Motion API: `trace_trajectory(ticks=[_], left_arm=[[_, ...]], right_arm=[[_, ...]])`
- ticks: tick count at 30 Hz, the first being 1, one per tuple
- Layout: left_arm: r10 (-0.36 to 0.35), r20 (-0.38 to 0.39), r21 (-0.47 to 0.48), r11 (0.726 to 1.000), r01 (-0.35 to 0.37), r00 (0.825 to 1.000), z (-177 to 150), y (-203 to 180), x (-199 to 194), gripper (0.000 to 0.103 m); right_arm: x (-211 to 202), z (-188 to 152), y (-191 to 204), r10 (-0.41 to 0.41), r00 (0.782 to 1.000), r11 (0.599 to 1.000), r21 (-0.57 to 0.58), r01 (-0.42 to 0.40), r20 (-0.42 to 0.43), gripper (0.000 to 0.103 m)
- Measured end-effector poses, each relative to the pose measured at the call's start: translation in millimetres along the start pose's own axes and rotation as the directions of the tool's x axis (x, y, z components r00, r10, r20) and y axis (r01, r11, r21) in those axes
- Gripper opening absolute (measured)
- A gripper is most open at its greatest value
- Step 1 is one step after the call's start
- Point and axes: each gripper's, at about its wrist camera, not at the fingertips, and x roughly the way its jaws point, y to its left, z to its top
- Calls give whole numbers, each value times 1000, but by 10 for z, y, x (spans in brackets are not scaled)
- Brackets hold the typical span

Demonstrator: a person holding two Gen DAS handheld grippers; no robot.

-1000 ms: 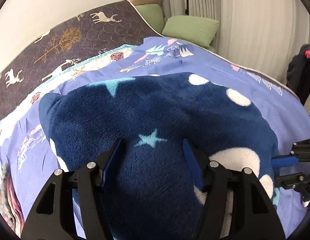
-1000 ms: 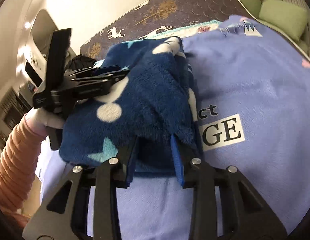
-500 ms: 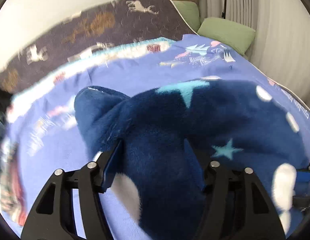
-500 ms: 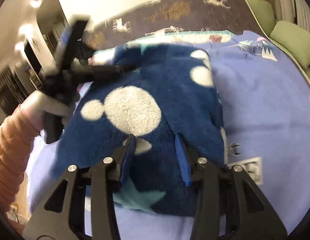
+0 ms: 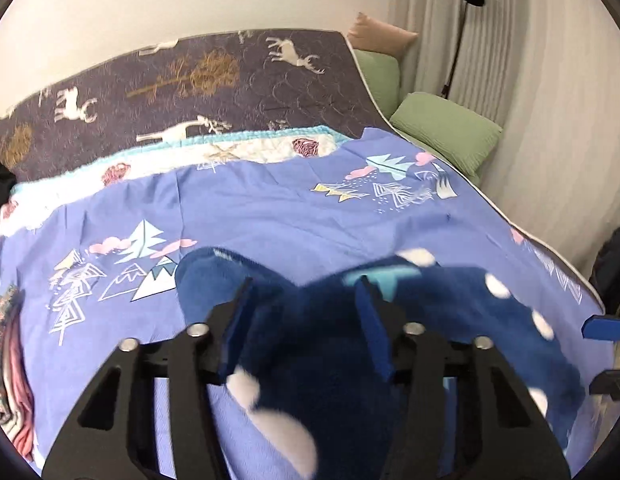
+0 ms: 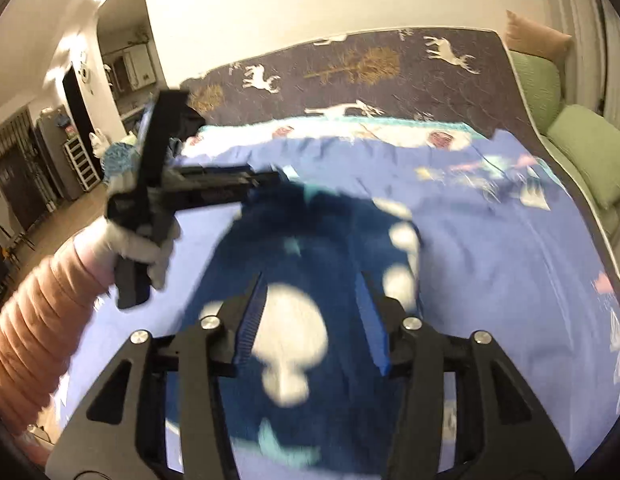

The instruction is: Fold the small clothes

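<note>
Navy fleece garment [image 5: 449,320], bunched between both spread tools, left tool [image 5: 306,312], right tool [image 6: 311,304]

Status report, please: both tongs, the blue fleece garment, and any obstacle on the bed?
Left tongs and right tongs: fleece between fingers, grip unclear. Blue fleece garment bunched on purple bedspread, blurred. No obstacle seen.
</note>
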Motion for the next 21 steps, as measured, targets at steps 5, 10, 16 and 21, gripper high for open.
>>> trace_trajectory(ticks=[5, 10, 16, 21], left_arm=[[146, -107, 156, 979, -128, 984, -282, 24, 728, 52], [151, -58, 115, 983, -144, 987, -334, 22, 823, 52], [188, -68, 154, 972, -176, 980, -258, -29, 773, 53], [216, 56, 187, 957, -223, 975, -238, -240, 207, 58]], right_arm=[[1021, -130, -184, -140, 965, 990, -39, 134, -220, 54], [1069, -343, -347, -115, 987, 992, 43, 120, -115, 53], [1075, -360, -351, -112, 987, 993, 35, 116, -113, 53], [1019, -266, -350, -81, 985, 996, 22, 85, -153, 54]])
